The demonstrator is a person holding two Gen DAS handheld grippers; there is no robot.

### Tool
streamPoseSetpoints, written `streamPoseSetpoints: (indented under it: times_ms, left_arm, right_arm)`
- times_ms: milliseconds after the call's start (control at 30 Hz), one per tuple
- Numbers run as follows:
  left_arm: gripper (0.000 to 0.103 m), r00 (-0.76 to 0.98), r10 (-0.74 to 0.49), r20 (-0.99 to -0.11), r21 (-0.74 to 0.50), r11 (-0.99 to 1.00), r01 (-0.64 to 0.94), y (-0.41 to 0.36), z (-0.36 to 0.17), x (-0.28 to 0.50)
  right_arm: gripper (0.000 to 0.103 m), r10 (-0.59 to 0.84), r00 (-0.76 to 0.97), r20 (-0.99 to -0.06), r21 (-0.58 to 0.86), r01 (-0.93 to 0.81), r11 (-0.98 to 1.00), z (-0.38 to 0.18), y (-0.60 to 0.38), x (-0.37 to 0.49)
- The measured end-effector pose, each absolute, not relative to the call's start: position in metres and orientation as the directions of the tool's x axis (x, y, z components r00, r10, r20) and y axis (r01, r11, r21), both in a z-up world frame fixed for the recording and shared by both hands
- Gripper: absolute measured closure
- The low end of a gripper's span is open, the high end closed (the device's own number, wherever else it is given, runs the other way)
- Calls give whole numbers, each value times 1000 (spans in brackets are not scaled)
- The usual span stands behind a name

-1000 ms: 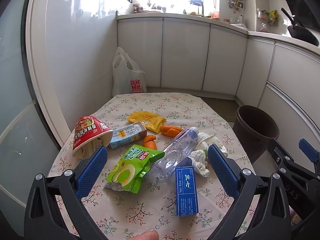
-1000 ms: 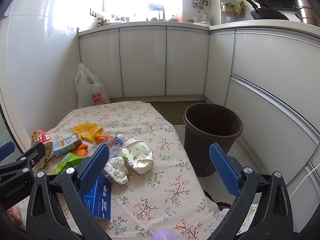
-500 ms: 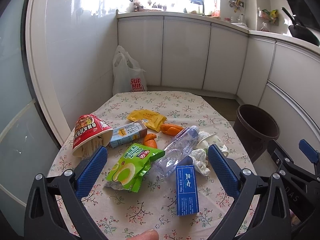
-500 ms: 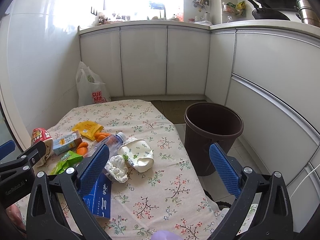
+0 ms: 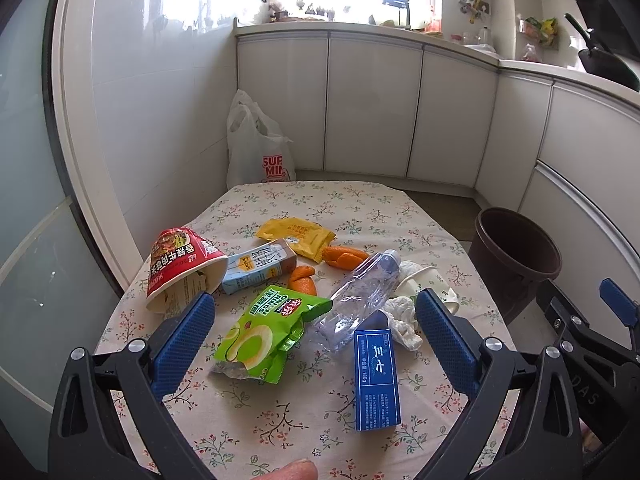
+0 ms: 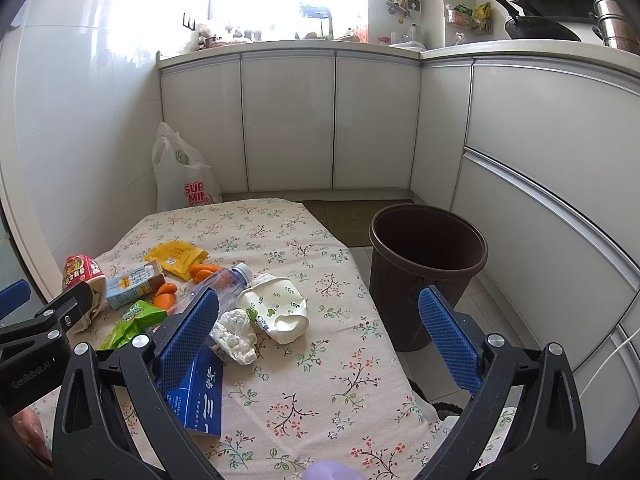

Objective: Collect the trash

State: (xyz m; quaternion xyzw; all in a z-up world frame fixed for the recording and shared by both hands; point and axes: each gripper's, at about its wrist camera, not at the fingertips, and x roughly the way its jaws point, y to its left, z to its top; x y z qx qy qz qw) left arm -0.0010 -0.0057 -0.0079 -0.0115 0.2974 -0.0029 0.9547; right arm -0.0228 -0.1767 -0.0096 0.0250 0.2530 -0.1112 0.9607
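Note:
Trash lies on a floral-cloth table (image 5: 280,412): a red noodle cup (image 5: 180,264) on its side, a milk carton (image 5: 260,266), a yellow wrapper (image 5: 296,236), orange peels (image 5: 344,257), a green snack bag (image 5: 272,330), a clear plastic bottle (image 5: 360,296), a blue box (image 5: 376,376), crumpled tissue (image 5: 404,320) and a crushed paper cup (image 6: 276,308). A brown bin (image 6: 428,268) stands on the floor right of the table. My left gripper (image 5: 314,332) is open and empty above the near trash. My right gripper (image 6: 318,328) is open and empty near the table's right edge.
A white plastic shopping bag (image 5: 256,148) leans in the far corner behind the table. White cabinets (image 6: 288,120) line the back and right walls. A wok (image 6: 536,28) and a pot sit on the counter at the right.
Both grippers have risen slightly over the table, so the trash looks a little lower in view. Nothing has been picked up.

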Motion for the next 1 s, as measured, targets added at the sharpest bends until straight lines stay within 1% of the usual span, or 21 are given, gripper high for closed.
streamPoseSetpoints:
  times_ms: [1000]
  left_arm:
    - [6, 823, -13, -568, -23, 1000, 0, -5, -7, 1]
  right_arm:
    - [7, -200, 847, -492, -7, 226, 974, -9, -176, -23]
